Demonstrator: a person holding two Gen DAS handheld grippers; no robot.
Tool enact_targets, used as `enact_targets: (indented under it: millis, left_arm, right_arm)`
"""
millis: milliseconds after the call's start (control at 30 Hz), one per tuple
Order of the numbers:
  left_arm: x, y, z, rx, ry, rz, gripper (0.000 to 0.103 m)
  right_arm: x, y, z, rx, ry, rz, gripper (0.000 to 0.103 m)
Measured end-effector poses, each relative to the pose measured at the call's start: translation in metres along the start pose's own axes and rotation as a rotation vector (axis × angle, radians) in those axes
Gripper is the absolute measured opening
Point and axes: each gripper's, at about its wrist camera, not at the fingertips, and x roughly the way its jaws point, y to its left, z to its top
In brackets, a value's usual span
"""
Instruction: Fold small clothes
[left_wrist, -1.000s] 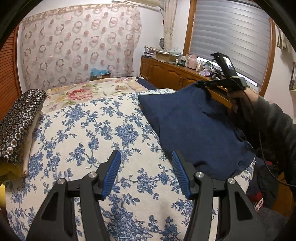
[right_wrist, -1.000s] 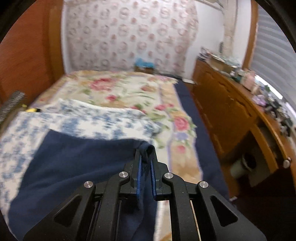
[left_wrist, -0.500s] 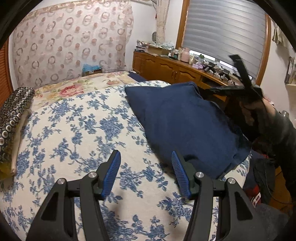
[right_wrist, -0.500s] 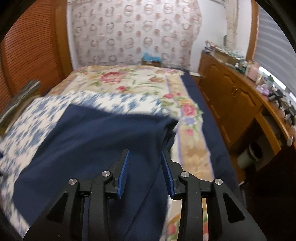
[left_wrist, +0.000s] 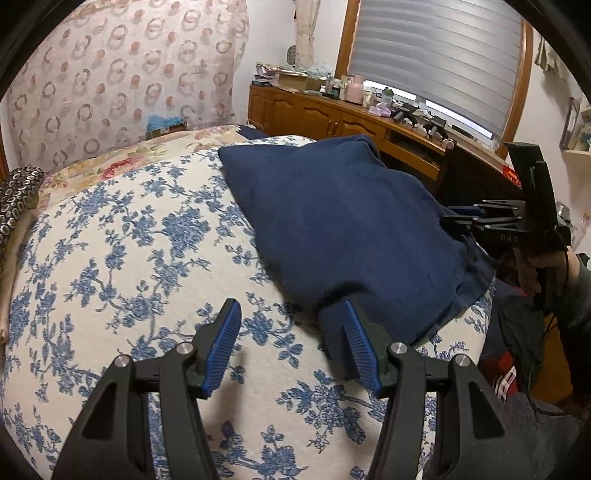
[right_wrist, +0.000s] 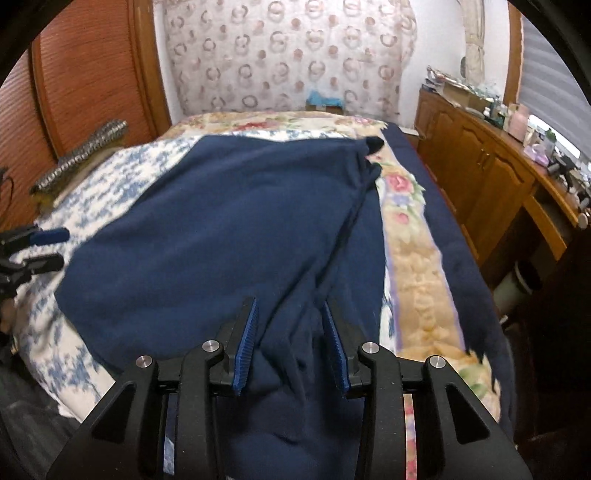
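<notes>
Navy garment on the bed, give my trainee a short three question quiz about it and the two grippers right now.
1. True or false: the right gripper is clamped shut on the navy garment.
2. What does the navy garment lie on? A) blue-flowered bedspread B) wooden cabinet C) floor
3. Fill in: the left gripper is ____, holding nothing.

Key: 1 false, its jaws stand apart with cloth between them; 2 A; 3 open.
</notes>
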Motion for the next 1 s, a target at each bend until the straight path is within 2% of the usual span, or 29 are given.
enact_targets:
  millis: [100,167,267,400,633,700,800,933,967,1000]
  left_arm:
    - [0.002,-0.003,0.0,-0.001,0.012,-0.001,0.057]
    - [0.002,-0.005,-0.001,0.003,0.014,-0.002,0.057]
    - [0.003,-0.008,0.0,0.01,0.015,0.0,0.057]
    - [0.006,-0.009,0.0,0.007,0.03,-0.014,0.056]
    - [0.011,-0.012,-0.005,-0.004,0.066,-0.061,0.056]
    - [0.012,-0.013,-0.007,-0.005,0.076,-0.074,0.051]
    - [0.013,-0.018,-0.009,-0.001,0.088,-0.112,0.046]
    - [0.017,-0.026,-0.013,0.016,0.113,-0.143,0.028]
    - [0.017,-0.028,-0.014,0.02,0.116,-0.145,0.019]
    - [0.016,-0.029,-0.013,0.022,0.117,-0.151,0.015]
  right_arm:
    - [-0.001,0.002,-0.007,-0.008,0.004,0.011,0.026]
    - [-0.005,0.006,-0.01,-0.031,-0.01,0.024,0.014]
    - [-0.017,0.005,-0.011,-0.029,-0.051,0.024,0.008]
    - [-0.035,-0.003,-0.012,-0.003,-0.084,0.019,0.007]
    - [-0.023,-0.009,-0.016,0.044,-0.062,0.026,0.009]
    - [-0.026,-0.008,-0.016,0.038,-0.065,0.022,0.009]
    - [-0.031,-0.007,-0.016,0.035,-0.079,-0.008,0.015]
    - [-0.031,-0.012,-0.019,0.056,-0.071,-0.027,0.024]
    - [-0.032,-0.012,-0.02,0.061,-0.071,-0.03,0.026]
    - [-0.032,-0.012,-0.021,0.065,-0.074,-0.027,0.027]
